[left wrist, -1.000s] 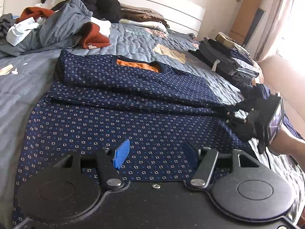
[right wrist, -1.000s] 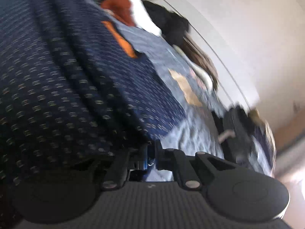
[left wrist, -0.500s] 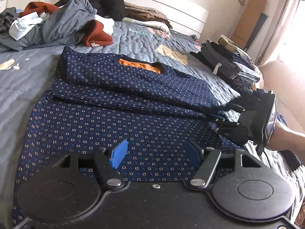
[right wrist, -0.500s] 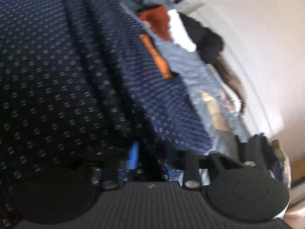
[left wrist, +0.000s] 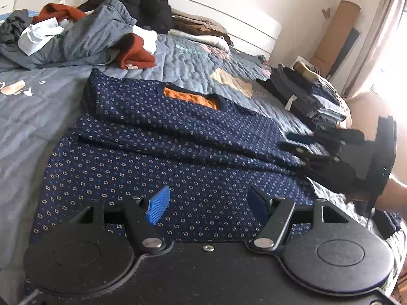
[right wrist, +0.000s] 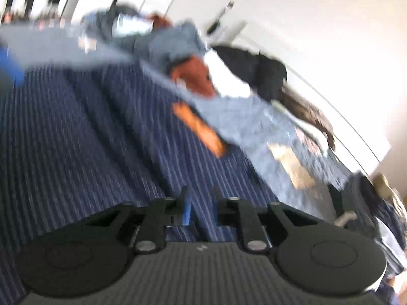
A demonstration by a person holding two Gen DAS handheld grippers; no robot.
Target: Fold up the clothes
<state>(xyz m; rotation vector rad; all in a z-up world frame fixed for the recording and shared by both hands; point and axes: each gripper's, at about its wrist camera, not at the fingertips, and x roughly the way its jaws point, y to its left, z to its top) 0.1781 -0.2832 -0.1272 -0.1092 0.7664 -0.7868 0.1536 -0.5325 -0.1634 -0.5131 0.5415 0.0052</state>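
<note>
A navy patterned shirt [left wrist: 178, 152] with an orange neck lining [left wrist: 190, 97] lies flat on the bed, its sleeves folded in across the body. My left gripper [left wrist: 208, 200] hovers open over the near hem with nothing between its blue pads. My right gripper [left wrist: 292, 142] sits at the shirt's right edge, just above the cloth. In the blurred right wrist view the right gripper [right wrist: 201, 200] has its jaws opening to a narrow gap. Only the shirt [right wrist: 89, 139] below shows through that gap, and no cloth is pinched.
A heap of unfolded clothes [left wrist: 89, 33] lies at the back left by the headboard. A stack of folded garments [left wrist: 310, 96] sits at the bed's right side. A cardboard tube [left wrist: 335, 33] leans in the corner. A person's forearm [left wrist: 394, 193] reaches in behind the right gripper.
The right gripper let go of the shirt's right edge, its jaws parting, and rose and tilted up. The left gripper stayed open in place.
</note>
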